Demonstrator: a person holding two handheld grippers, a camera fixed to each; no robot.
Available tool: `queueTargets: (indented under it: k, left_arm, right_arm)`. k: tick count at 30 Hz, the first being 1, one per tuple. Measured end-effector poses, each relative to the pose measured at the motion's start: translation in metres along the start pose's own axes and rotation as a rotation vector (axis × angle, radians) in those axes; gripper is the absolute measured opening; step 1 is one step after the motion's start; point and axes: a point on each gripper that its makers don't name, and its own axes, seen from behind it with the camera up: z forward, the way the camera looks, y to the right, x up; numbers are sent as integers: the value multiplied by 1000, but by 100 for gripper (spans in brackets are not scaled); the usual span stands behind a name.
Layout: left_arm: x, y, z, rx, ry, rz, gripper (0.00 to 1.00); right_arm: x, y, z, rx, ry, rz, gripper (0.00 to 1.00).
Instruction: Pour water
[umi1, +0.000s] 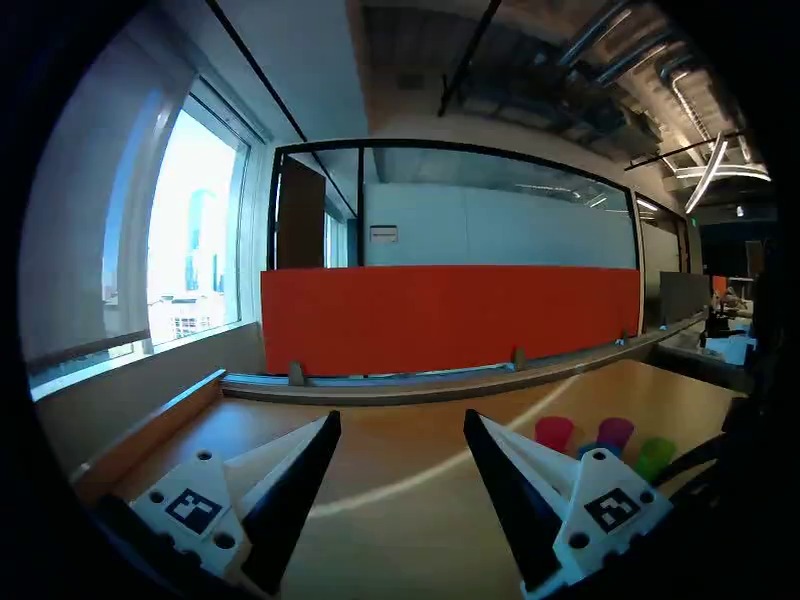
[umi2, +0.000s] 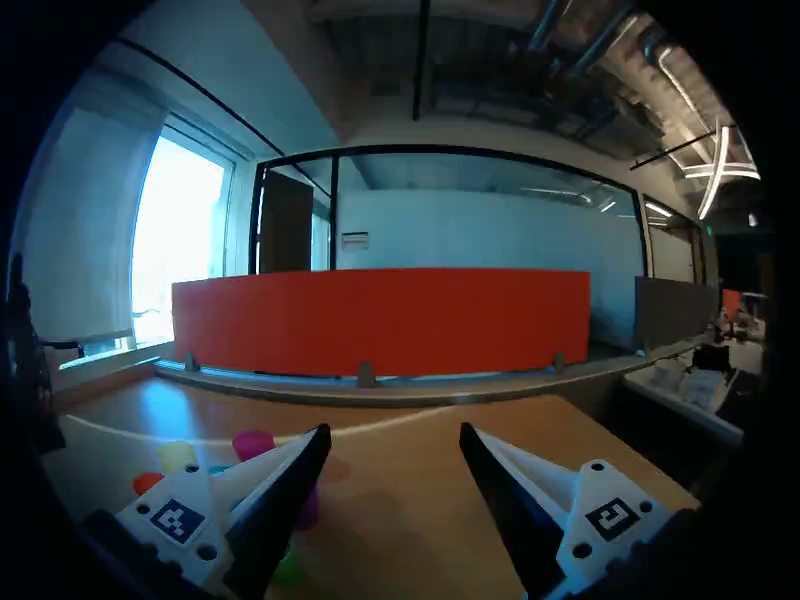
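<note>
- Jaws of the left gripper (umi1: 401, 420) stand wide apart with nothing between them, only bare wood showing in the gap. The right gripper (umi2: 395, 430) is spread just as wide and is also empty.
- Both grippers hang low over the table (umi1: 400, 510), level and pointing ahead. This looks like a ready stance, with the fingers parted so either could close round a cup.
- Nearest the fingers in the left gripper view, at about 4 o'clock, stand a pink cup (umi1: 553, 432), a purple cup (umi1: 614, 432) and a green cup (umi1: 655, 457), close together and upright, just beyond the right-hand finger.
- In the right gripper view the group sits at about 8 o'clock. A yellow cup (umi2: 177, 456) is clear of the left-hand finger, and more coloured cups are partly hidden behind that finger.
- That puts the cups between the two grippers, which suits one holding while the other tips.
- Whether any cup holds water cannot be told from here, and I can make out no jug or bottle.
- No pouring has begun, I judge; a grasp comes first.
- Farther off, at 12 o'clock, an orange partition (umi1: 450, 315) closes the table's back edge.
- Beyond it stands a glass wall (umi1: 500, 215), and a bright window (umi1: 190, 250) sits at 9 o'clock.
</note>
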Motion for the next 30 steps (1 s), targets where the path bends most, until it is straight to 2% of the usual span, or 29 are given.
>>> queueTargets:
  k: [6, 9, 15, 22, 30]
  left_arm:
    - [28, 5, 2, -22, 7, 7, 91]
    - [32, 7, 3, -29, -3, -2, 91]
    - [33, 11, 6, -56, -12, -26, 91]
    - [40, 29, 5, -147, -4, -3, 91]
    - [47, 51, 3, -243, 17, 31, 91]
  right_arm:
    - [30, -5, 1, 28, 4, 0, 100]
    - [40, -7, 0, 39, 15, 1, 100]
    - [37, -9, -1, 54, 6, -7, 100]
    - [42, -19, -2, 122, 8, -5, 100]
    - [44, -37, -6, 243, 2, -20, 100]
